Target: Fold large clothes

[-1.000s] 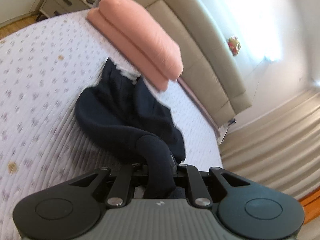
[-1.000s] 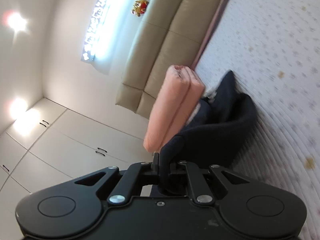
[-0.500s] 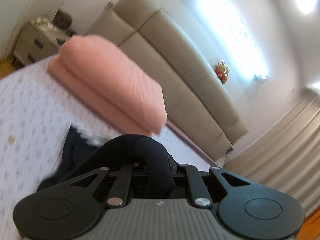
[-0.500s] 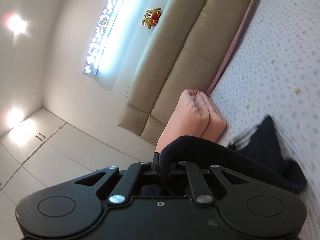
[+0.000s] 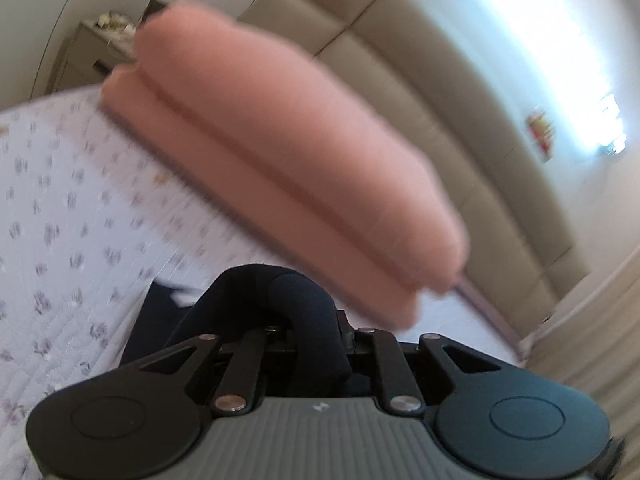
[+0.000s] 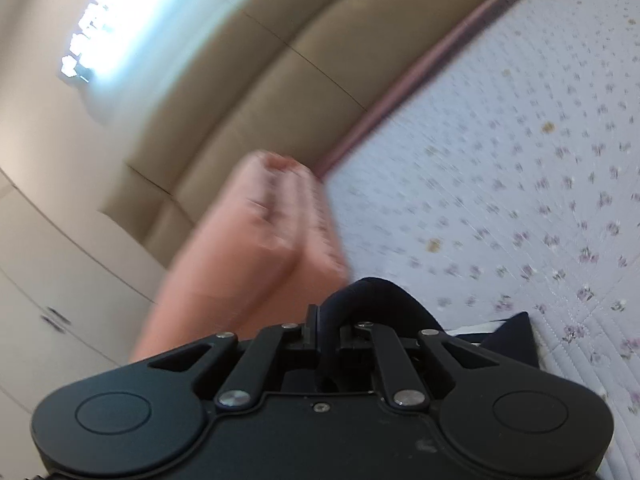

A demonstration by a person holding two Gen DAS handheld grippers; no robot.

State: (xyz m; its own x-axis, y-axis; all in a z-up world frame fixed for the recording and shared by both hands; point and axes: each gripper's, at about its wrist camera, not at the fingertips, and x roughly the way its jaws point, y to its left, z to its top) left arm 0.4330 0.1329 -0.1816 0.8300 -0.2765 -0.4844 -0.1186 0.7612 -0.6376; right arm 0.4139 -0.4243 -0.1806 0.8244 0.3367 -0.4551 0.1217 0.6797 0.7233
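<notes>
Gripping a bunched fold of the dark navy fabric garment [image 5: 304, 300], left tool [image 5: 308, 332] is clamped; right tool [image 6: 326, 334] likewise pinches it. Both hold it raised above the floral quilted bed [image 6: 520, 160], presumably to spread it. Far: pink folded duvet [image 5: 280, 152].

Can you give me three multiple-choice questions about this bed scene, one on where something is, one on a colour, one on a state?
1. Where are the pink pillows?
A. On the floor
B. Stacked on the bed by the headboard
C. On the wardrobe

2. What colour is the garment?
A. Dark navy
B. Red
C. Yellow

3. What is the left tool doing?
A. Open, empty
B. Clamped on a pillow
C. Clamped on the garment

Answers: B, the pillows lie stacked against the beige headboard; A, the cloth looks dark navy in both views; C, cloth bulges from between its fingers.
</notes>
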